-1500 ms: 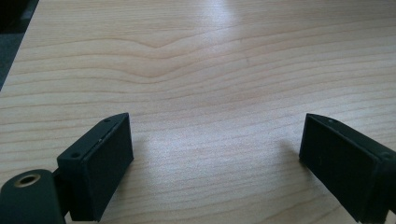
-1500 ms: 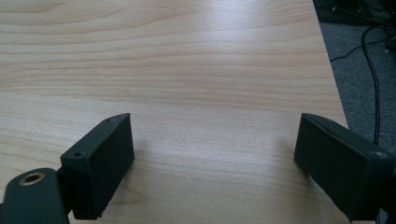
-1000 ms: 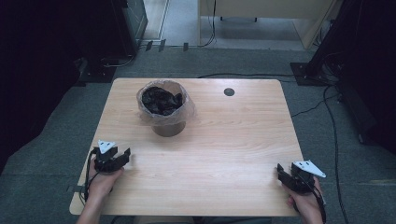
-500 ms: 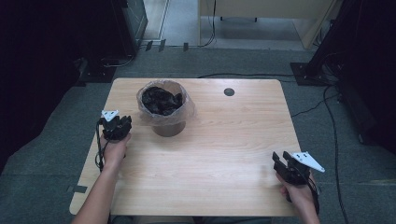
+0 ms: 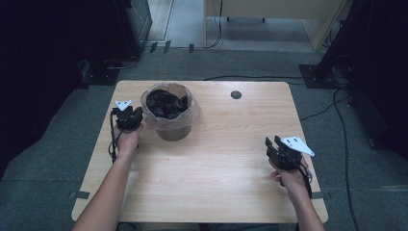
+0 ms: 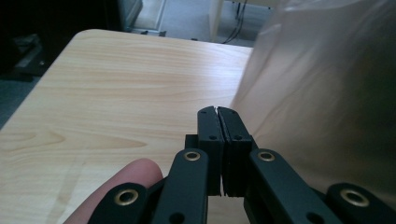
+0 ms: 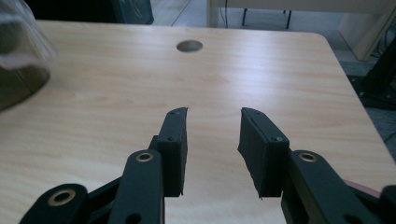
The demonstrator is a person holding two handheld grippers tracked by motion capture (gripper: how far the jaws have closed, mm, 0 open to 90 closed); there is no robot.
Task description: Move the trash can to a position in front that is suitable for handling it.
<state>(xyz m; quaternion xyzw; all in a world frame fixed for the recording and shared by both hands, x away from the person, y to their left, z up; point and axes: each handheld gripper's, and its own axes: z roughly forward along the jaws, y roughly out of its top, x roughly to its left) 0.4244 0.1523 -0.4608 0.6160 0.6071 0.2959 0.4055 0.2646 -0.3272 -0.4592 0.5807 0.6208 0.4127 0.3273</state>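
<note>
- We hold the left gripper at centre left of the high view, its jaws pressed together on nothing, just beside the bin's plastic liner; we judge it sits there to take the liner's edge.
- We hold the right gripper at lower right, jaws spread apart and empty over bare wood, well apart from the bin, probably waiting in reserve.
- The bin stands upright in the upper-left part of the table, its clear liner folded over the rim and dark crumpled stuff inside.
- A round cable hole lies near the table's far edge, right of the bin.
</note>
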